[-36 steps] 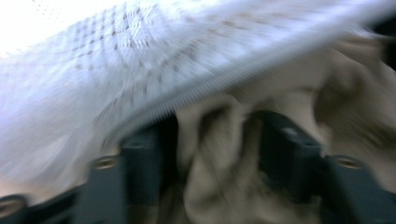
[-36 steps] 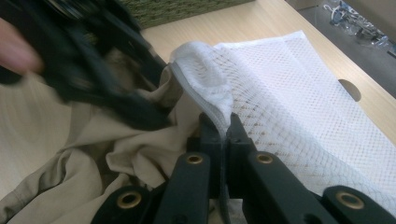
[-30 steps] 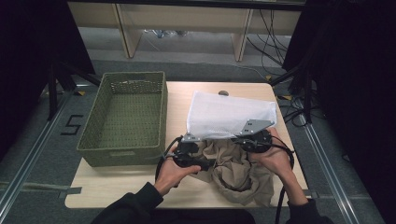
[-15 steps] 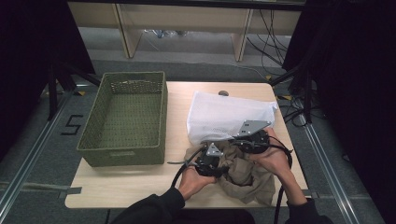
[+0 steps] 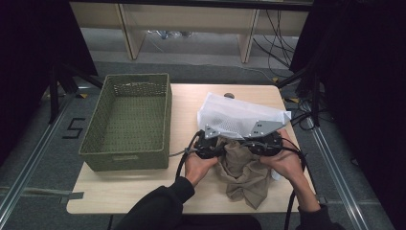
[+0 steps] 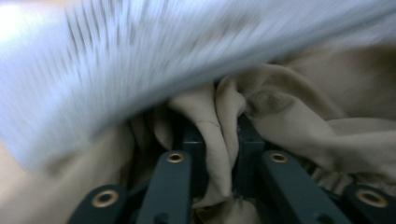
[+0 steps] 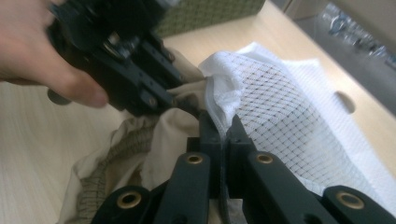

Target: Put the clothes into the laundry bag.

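Beside right gripper (image 5: 261, 143) now, left gripper (image 5: 210, 145), clamped on beige cloth (image 5: 244, 175)

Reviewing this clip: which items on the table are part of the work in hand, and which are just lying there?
In use:
- beige garment, pinched by the left hand-held gripper
- white mesh bag, its edge clamped by the right hand-held gripper

Lying about:
- green woven basket, untouched at the table's left

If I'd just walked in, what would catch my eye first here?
Probably the two hand-held tools meeting at the table's near right: the left gripper pinches a fold of beige cloth, while the right gripper clamps the rim of a white mesh bag. A green woven basket sits to the left.
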`<move>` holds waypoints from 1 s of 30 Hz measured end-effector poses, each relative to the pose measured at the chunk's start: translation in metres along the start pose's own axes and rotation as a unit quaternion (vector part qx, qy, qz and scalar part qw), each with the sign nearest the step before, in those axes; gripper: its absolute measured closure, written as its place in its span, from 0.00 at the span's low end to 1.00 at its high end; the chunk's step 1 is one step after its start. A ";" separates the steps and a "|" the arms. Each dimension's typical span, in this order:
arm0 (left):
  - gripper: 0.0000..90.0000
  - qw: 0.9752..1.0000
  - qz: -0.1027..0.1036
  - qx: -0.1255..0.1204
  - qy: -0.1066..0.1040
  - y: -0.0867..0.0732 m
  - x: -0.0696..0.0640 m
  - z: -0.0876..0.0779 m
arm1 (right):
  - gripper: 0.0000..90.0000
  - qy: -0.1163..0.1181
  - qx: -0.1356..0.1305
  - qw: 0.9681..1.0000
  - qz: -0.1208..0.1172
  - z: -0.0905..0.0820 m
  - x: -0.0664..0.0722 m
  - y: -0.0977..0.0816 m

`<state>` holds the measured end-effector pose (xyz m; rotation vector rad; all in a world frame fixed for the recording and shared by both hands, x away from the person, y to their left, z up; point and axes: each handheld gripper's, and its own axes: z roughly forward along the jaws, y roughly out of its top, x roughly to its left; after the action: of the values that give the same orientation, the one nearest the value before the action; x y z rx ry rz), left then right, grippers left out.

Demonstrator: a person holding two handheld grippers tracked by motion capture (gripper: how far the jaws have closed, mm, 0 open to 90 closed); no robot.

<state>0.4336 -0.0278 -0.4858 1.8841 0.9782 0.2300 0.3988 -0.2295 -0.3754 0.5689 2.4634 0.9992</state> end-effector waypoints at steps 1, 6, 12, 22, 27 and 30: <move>0.79 1.000 -0.002 0.008 -0.004 -0.004 0.002 0.001 | 1.00 0.002 0.008 1.000 0.007 0.003 0.000 -0.003; 0.50 1.000 -0.015 0.017 -0.021 -0.005 0.005 -0.021 | 1.00 0.006 0.013 1.000 -0.001 0.012 0.001 -0.007; 0.23 0.997 0.021 0.052 -0.056 -0.009 -0.010 -0.063 | 1.00 0.008 0.014 1.000 0.000 0.010 0.002 -0.004; 0.17 0.985 0.099 0.122 -0.073 -0.049 -0.042 -0.034 | 0.99 0.011 0.019 1.000 -0.002 0.012 0.005 -0.001; 0.49 0.990 0.094 0.094 -0.045 -0.046 -0.042 -0.012 | 0.99 0.011 0.018 1.000 0.000 0.013 0.004 -0.001; 0.78 0.994 0.075 0.070 -0.046 -0.039 -0.041 -0.007 | 0.99 0.011 0.013 1.000 -0.005 0.010 0.004 0.000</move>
<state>0.3822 -0.0438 -0.5039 2.0807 0.8088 0.1656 0.4007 -0.2221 -0.3828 0.5575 2.4995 0.9747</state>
